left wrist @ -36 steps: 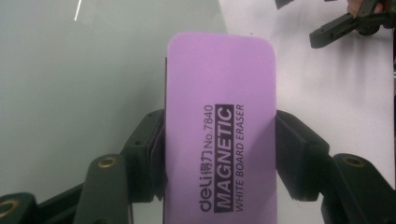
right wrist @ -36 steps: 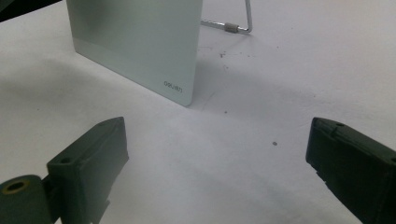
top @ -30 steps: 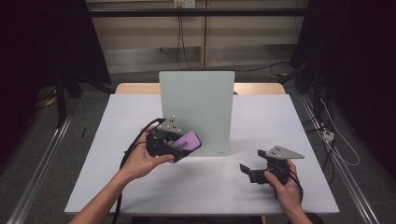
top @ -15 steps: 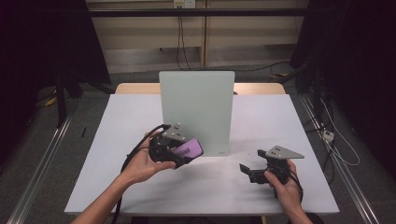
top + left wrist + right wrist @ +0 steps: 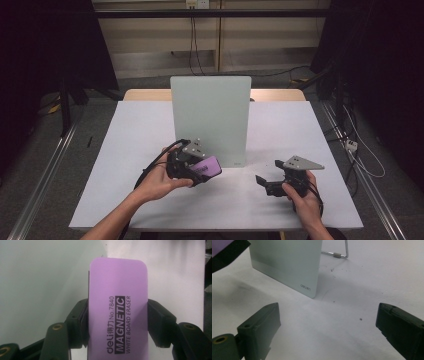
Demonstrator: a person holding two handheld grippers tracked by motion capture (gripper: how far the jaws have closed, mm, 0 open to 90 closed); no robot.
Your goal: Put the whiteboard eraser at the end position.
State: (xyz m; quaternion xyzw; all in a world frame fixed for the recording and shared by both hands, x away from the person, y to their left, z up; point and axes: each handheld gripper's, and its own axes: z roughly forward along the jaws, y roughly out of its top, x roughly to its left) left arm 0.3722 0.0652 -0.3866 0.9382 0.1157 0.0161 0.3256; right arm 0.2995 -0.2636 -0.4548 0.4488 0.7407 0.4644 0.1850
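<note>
Eraser (image 5: 206,167) before the upright board (image 5: 210,117) — right hand-held gripper (image 5: 265,183) beside it.

A purple eraser (image 5: 117,312) with black lettering, pale grey-green board (image 5: 210,117), white table (image 5: 130,145), black grippers.

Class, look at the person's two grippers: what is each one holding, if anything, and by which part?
The left gripper clamps the purple whiteboard eraser across its long side edges, near the printed end. The right gripper is open and holds nothing.

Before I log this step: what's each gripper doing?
Left gripper: shut on the eraser.
Right gripper: open, holding nothing.
</note>
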